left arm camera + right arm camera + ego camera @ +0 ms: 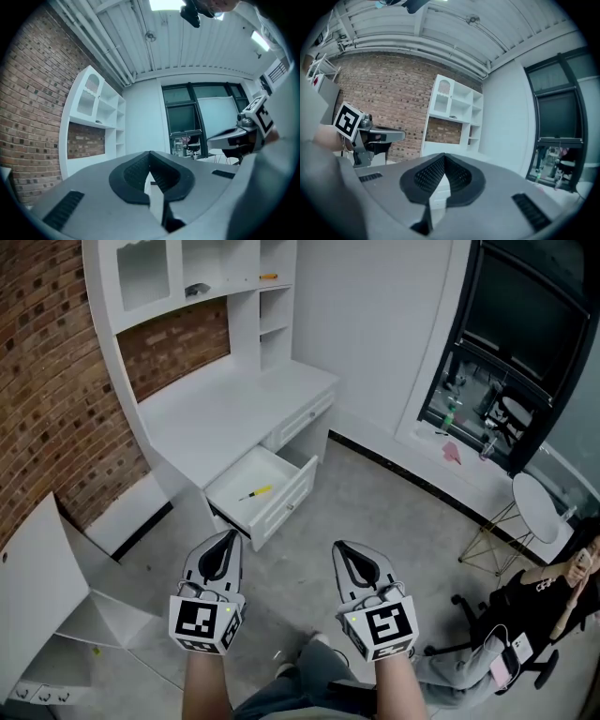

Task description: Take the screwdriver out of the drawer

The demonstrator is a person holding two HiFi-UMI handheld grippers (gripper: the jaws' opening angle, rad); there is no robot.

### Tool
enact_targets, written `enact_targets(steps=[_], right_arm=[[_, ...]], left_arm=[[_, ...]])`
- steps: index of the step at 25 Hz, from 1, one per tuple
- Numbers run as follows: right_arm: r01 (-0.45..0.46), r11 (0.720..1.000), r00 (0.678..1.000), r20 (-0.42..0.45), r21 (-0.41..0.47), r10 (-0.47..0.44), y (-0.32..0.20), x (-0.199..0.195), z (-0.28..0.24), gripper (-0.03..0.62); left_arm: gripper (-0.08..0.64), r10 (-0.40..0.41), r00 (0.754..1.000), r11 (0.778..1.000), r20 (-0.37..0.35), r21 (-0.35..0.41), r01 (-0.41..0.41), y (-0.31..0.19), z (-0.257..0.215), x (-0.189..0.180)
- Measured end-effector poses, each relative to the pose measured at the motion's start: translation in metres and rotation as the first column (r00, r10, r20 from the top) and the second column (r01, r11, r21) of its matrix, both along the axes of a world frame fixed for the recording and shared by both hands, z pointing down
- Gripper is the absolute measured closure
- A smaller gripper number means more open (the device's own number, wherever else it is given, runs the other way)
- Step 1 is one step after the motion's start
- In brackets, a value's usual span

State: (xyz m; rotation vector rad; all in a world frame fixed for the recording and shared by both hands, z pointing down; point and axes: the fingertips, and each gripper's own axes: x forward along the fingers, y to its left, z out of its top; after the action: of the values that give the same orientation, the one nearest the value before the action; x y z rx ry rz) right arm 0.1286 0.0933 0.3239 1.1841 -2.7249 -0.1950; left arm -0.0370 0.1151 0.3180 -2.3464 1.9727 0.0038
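I hold both grippers low and side by side above the grey floor (394, 512). My left gripper (223, 557) has its jaws pressed together, and nothing is between them. My right gripper (353, 565) is the same, with its jaws together and nothing held. Both point toward the white table (216, 409), which stands against the brick wall (47, 381).

One drawer (292, 495) under the table's front edge is pulled out. The screwdriver (255, 492) lies flat on the drawer's white bottom, near the middle. It is small and yellow, and it lies at a slant. Nothing else in the drawer touches it. The grippers are near the open drawer but do not touch it or the screwdriver.

White shelves (246, 296) stand on the back of the table. Another drawer (305, 416) farther along the front edge is closed.

In the left gripper view I see the right gripper off to the right side. In the right gripper view I see the left gripper off to the left, in front of the brick wall.

A person (548, 592) sits far off to the right.
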Motion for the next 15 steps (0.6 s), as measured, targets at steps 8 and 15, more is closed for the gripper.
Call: enact_targets(steps=[8,15], right_arm=[[0.016,1.0,1.0,-0.016,-0.007,-0.016,-0.069,-0.041,0.01,0.583],[-0.007,0.997,1.0,0.023,-0.077,0.009,-0.168,-0.078,0.039,0.583]], left_arm=[[0.548,0.033,0.999,0.999,-0.025,-0.021,-0.034,-0.058,0.016,-0.037],[0.548,0.053,0.998,0.995,-0.029,-0.082,-0.056,-0.158,0.04,-0.074]])
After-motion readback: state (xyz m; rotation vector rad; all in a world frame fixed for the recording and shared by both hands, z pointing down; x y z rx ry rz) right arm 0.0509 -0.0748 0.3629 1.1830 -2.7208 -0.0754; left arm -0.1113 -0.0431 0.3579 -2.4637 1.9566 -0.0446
